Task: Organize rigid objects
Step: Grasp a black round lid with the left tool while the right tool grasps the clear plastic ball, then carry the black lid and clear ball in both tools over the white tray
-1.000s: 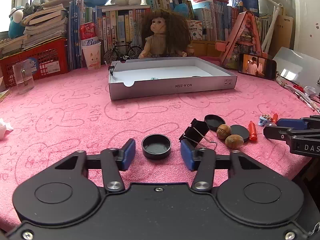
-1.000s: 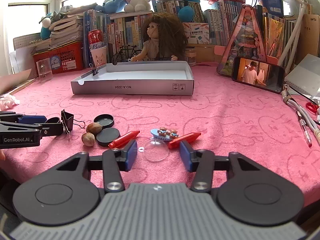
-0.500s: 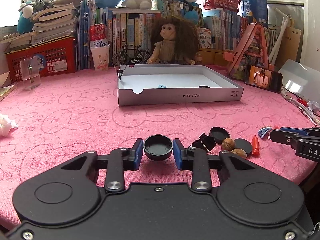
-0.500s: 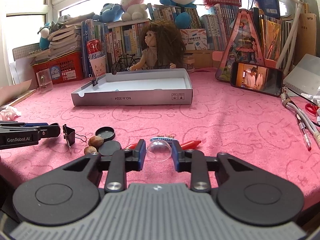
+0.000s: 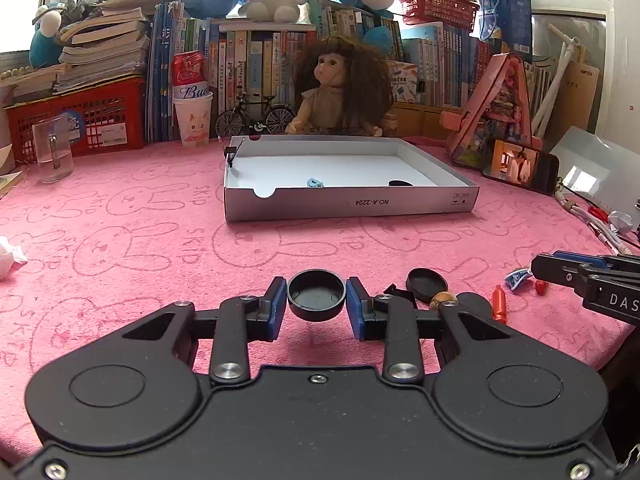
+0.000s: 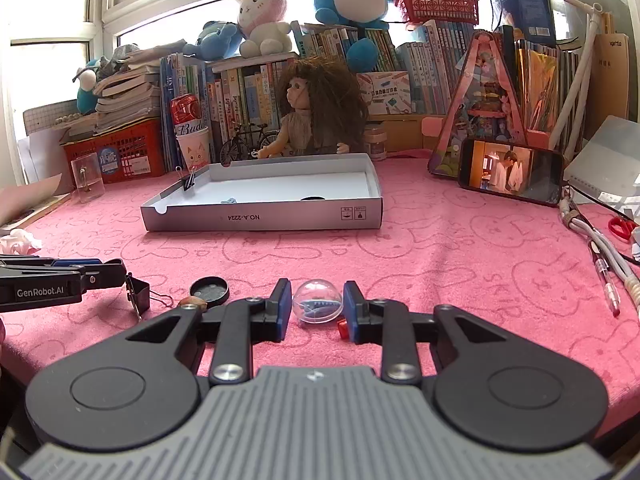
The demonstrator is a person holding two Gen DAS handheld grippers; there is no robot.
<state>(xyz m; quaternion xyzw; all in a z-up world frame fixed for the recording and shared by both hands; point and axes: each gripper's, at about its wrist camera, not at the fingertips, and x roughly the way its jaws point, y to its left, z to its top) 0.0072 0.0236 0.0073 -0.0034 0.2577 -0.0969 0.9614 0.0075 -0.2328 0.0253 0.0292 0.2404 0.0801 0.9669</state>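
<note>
Both grippers have closed since a second ago: the left gripper (image 5: 316, 304) pinches one black cap (image 5: 316, 295), the right gripper (image 6: 316, 308) one clear dome (image 6: 317, 301); two more caps (image 5: 426, 278) lie loose.

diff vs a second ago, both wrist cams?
Both tools have just been closing. The left tool closed on the black cap, which now sits off the pink cloth. The right tool closed on the clear dome, also off the cloth. The grey box and the loose pieces on the cloth stayed put.
</note>
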